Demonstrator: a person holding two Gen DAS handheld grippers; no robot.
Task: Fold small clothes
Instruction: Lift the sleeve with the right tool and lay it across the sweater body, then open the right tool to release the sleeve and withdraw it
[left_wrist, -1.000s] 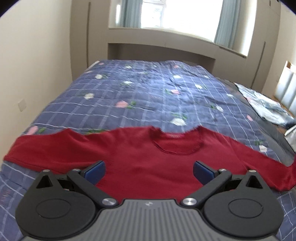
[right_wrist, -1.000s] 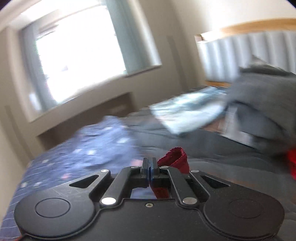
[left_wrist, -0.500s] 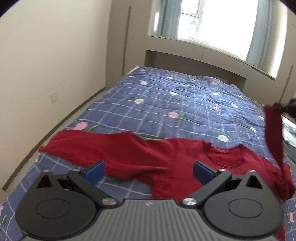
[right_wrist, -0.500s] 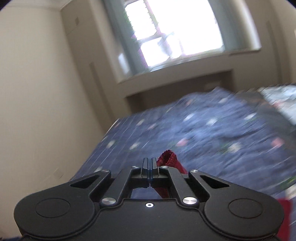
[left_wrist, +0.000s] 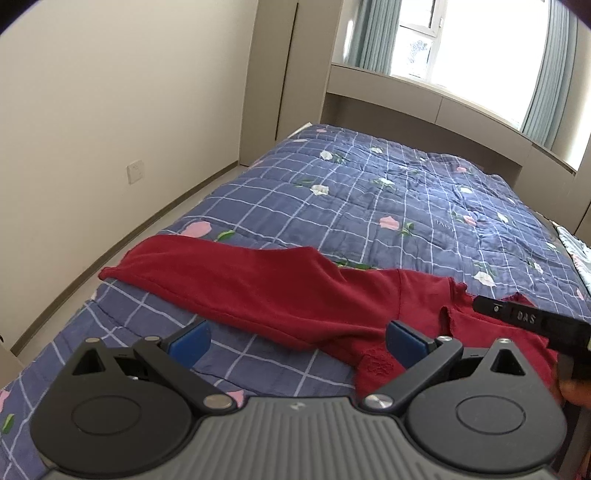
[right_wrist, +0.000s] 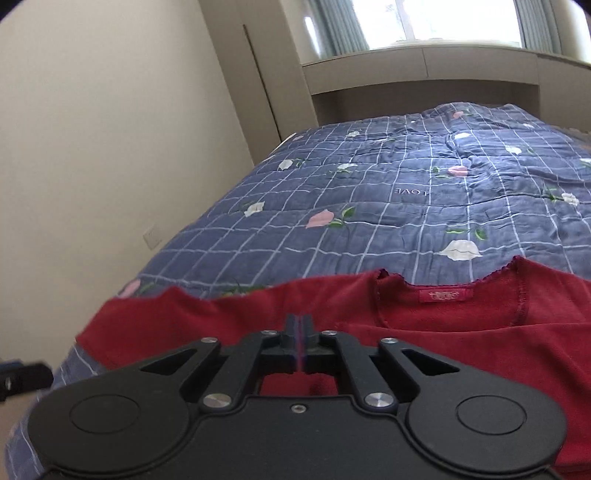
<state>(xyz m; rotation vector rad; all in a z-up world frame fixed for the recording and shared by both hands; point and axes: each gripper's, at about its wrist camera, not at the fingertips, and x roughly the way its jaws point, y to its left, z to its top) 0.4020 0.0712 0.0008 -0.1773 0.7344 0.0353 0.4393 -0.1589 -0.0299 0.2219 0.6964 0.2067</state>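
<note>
My right tongs (right_wrist: 300, 334) are pressed together, pinching red fabric, seemingly a sleeve end, over the red long-sleeved top (right_wrist: 480, 332) just below its collar. Left tongs (left_wrist: 295, 338) are spread and empty above the top's outstretched sleeve (left_wrist: 236, 280), which lies flat on the bed's blue floral quilt (left_wrist: 369, 206). Sleeve fold in hand. Next: release it flat on the chest, then take the outstretched sleeve.
</note>
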